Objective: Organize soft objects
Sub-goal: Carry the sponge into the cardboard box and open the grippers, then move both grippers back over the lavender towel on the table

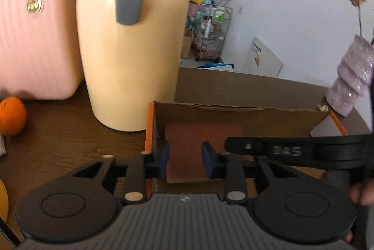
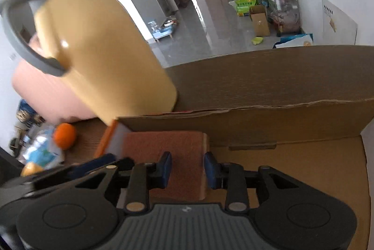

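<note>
A brown-orange sponge (image 1: 198, 144) lies flat in the left end of an open cardboard box (image 1: 233, 114); it also shows in the right wrist view (image 2: 163, 147). My left gripper (image 1: 185, 160) hovers over the sponge with its blue pads apart, not touching it. My right gripper (image 2: 187, 169) is also open just above the sponge, its pads (image 2: 166, 168) on either side of it. The right gripper's black body (image 1: 292, 150) crosses the left wrist view from the right.
A tall yellow jug with a grey handle (image 1: 131, 39) stands just left of the box, a pink case (image 1: 35, 27) behind it. An orange (image 1: 11, 115) lies on the brown table. A pale purple vase (image 1: 353, 77) stands right of the box.
</note>
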Demonstrator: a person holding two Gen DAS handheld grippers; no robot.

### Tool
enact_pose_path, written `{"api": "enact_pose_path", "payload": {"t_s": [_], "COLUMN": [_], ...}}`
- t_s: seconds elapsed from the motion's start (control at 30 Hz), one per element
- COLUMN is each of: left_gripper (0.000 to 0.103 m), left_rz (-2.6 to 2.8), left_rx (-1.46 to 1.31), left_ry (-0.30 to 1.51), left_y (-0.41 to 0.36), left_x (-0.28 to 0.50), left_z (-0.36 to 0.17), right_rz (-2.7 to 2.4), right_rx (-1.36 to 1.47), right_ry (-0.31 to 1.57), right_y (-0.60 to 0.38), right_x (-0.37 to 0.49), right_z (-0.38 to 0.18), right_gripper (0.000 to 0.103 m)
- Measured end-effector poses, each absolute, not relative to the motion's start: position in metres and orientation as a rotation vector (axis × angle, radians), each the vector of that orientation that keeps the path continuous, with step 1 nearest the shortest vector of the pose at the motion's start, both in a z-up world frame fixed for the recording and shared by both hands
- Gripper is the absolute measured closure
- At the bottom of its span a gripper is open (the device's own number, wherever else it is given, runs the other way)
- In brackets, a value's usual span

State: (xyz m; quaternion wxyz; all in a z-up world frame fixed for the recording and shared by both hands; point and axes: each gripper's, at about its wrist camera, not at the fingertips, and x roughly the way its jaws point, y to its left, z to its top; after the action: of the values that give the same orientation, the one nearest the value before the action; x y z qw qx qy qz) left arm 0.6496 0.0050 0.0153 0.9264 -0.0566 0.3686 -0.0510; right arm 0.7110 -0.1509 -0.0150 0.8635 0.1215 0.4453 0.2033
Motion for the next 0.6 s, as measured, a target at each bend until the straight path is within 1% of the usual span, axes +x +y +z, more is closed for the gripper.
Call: {"api": "enact_pose_path", "payload": {"t_s": [0.03, 0.13, 0.23, 0.33, 0.37, 0.43, 0.47, 0.5, 0.6], "left_gripper": [0.059, 0.058, 0.058, 0.052, 0.051, 0.051, 0.047, 0.042, 0.035], "left_rz": [-0.109, -0.124, -0.121, -0.114, -0.121, -0.111, -0.102, -0.09, -0.038], "left_rx": [-0.11, -0.104, -0.085, -0.084, -0.082, -0.065, -0.05, -0.033, 0.026], "left_ry": [0.744, 0.701, 0.695, 0.667, 0.646, 0.615, 0.594, 0.571, 0.476], "left_y": [0.004, 0.009, 0.013, 0.016, 0.017, 0.021, 0.024, 0.026, 0.032], "left_x": [0.646, 0.633, 0.621, 0.597, 0.586, 0.563, 0.548, 0.532, 0.476], "left_z": [0.016, 0.02, 0.028, 0.047, 0.054, 0.066, 0.073, 0.08, 0.096], "right_rz": [0.424, 0.424, 0.4, 0.384, 0.375, 0.364, 0.357, 0.35, 0.322], "right_rx": [0.245, 0.239, 0.245, 0.22, 0.206, 0.177, 0.167, 0.163, 0.155], "right_ry": [0.93, 0.903, 0.866, 0.822, 0.802, 0.758, 0.73, 0.709, 0.648], "right_y": [-0.15, -0.156, -0.172, -0.192, -0.202, -0.22, -0.23, -0.239, -0.265], "right_x": [0.711, 0.701, 0.688, 0.662, 0.65, 0.62, 0.6, 0.583, 0.526], "right_z": [-0.018, -0.015, 0.002, 0.031, 0.043, 0.065, 0.075, 0.082, 0.1], "right_gripper": [0.072, 0.071, 0.071, 0.07, 0.068, 0.061, 0.058, 0.053, 0.052]}}
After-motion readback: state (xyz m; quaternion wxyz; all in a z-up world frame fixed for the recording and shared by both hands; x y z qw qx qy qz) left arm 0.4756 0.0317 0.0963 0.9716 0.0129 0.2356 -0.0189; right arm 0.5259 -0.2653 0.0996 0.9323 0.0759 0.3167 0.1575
